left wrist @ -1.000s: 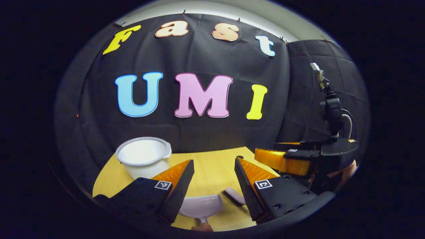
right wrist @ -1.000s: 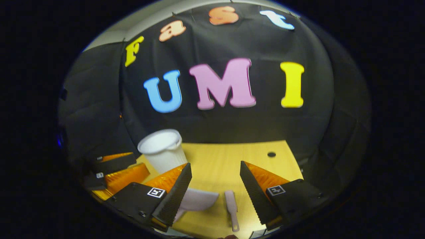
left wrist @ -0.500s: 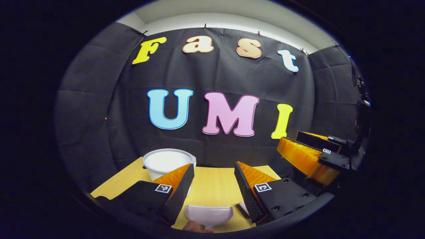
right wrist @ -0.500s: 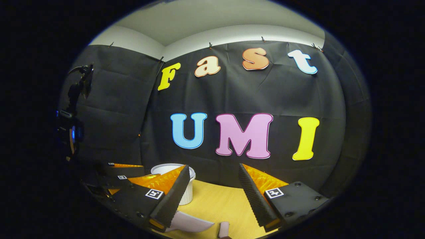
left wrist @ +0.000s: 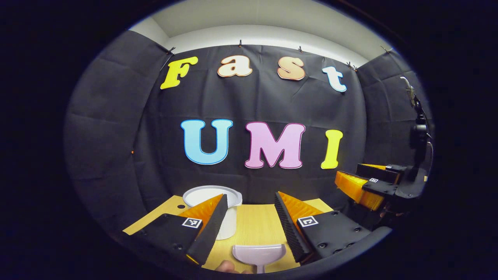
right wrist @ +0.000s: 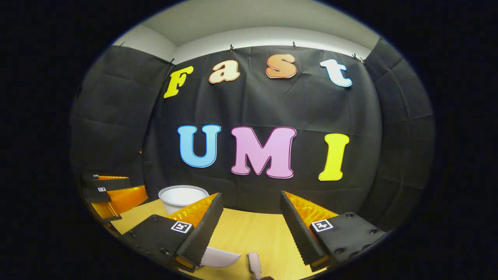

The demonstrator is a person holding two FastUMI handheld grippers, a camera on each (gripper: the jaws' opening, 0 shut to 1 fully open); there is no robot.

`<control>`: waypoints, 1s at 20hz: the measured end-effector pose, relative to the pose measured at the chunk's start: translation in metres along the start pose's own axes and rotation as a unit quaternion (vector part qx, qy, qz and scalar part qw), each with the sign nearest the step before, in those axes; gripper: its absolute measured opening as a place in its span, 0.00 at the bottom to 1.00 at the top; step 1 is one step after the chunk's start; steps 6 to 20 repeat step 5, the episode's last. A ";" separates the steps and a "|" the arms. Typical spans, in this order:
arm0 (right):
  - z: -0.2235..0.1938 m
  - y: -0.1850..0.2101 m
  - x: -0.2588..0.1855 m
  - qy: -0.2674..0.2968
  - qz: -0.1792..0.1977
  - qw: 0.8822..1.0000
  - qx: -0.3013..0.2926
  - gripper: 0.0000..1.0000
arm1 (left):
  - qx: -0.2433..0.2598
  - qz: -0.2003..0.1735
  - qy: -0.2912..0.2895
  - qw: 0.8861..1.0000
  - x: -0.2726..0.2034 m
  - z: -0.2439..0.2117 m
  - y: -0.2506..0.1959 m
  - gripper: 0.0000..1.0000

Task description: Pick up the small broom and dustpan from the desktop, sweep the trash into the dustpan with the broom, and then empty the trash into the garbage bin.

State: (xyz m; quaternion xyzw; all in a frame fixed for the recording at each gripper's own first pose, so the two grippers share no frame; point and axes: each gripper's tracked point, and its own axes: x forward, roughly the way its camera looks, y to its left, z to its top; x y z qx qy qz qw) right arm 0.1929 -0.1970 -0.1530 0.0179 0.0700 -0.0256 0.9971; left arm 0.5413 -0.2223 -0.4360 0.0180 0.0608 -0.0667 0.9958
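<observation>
Both tools lie on the worktop, not yet picked up. The left hand-held gripper hangs wide open above the dustpan; the right hand-held gripper, also wide, faces the broom. Next, I think, each must descend to its handle.

Light wooden tabletop against the black cloth, bearing a white garbage bin upright toward the back left, a pale dustpan lying at the near edge, and a small pale broom flat just beside the dustpan's right.
</observation>
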 end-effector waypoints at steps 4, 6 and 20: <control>-0.003 0.011 -0.041 -0.009 -0.024 1.000 -0.001 0.91 | -0.023 -0.017 -0.012 0.999 -0.011 -0.005 0.008 0.72; -0.001 0.013 -0.047 -0.014 -0.028 0.999 -0.007 0.95 | -0.028 -0.017 -0.010 0.999 -0.012 -0.007 0.010 0.72; -0.001 0.013 -0.047 -0.014 -0.028 0.999 -0.007 0.95 | -0.028 -0.017 -0.010 0.999 -0.012 -0.007 0.010 0.72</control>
